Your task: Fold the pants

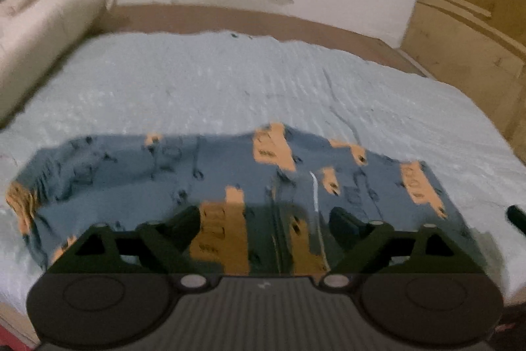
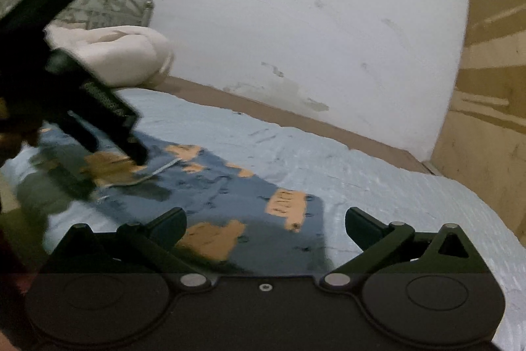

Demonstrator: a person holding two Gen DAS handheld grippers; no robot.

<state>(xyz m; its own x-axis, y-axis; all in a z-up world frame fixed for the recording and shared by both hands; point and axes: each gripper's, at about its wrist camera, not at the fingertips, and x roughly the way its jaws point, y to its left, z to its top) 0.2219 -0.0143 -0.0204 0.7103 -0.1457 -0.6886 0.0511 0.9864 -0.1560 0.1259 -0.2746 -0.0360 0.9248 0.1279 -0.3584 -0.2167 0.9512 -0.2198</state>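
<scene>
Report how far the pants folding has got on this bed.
Done: the blue pants with orange patches lie as a compact folded block on the light blue sheet. In hand: nothing; the left gripper and right gripper both stand open above the cloth, gripping none of it. Left: possibly one more fold or a tidy-up; the blur hides the layers.
</scene>
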